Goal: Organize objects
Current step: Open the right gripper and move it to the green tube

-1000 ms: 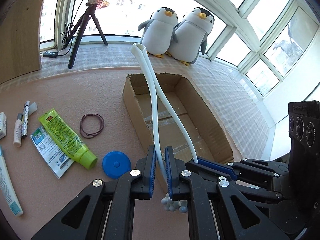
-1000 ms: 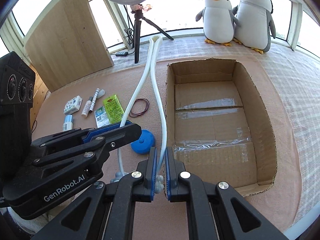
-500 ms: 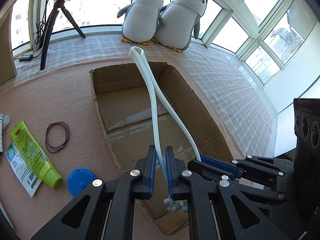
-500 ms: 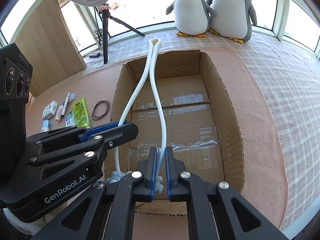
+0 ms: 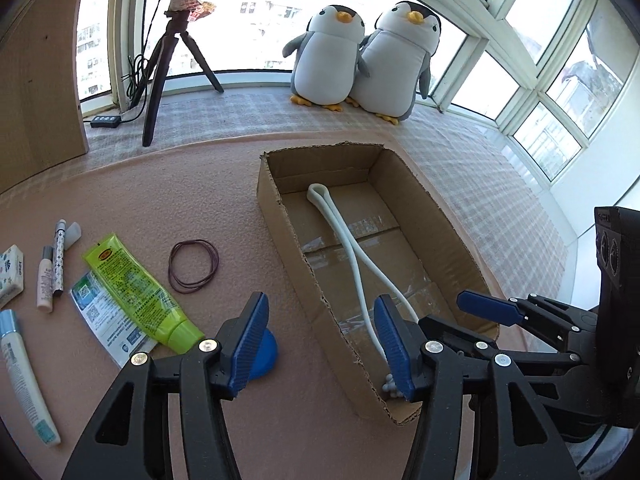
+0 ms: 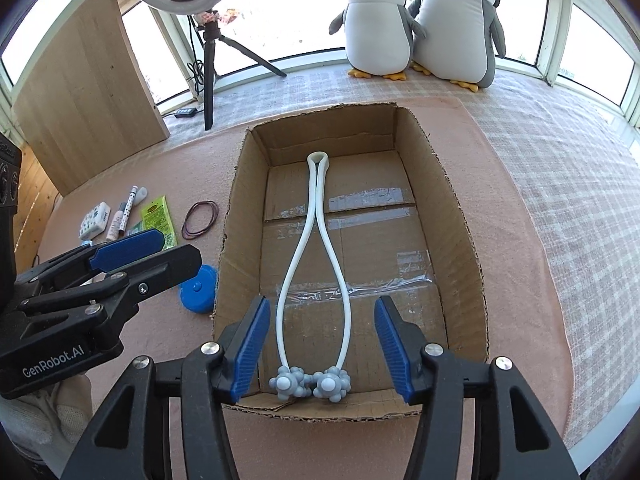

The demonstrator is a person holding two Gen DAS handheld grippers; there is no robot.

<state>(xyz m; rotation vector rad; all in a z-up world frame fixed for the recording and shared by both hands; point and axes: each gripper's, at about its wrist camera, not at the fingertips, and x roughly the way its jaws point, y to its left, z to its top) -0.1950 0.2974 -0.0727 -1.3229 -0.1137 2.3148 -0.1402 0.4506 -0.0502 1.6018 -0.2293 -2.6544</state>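
Both claws released: right gripper (image 6: 320, 344) spread wide over the near end of the cardboard box (image 6: 460, 216), left gripper (image 5: 320, 340) likewise parted, straddling the box's left wall. White massager (image 6: 316, 248) flat on the box floor, loop end toward the far wall, knobbed grey balls (image 6: 310, 384) at the near wall, between and just below the right blue pads (image 6: 248, 344), touched by neither. Half a second ago pinched by both and held aloft; now dropped, with jaws opened. Green tube (image 5: 136, 280), rubber bands (image 5: 194, 266) and blue disc (image 6: 198, 288) left of the box on the mat.

"GenRobot.AI" on left hand-held gripper (image 6: 124, 254)
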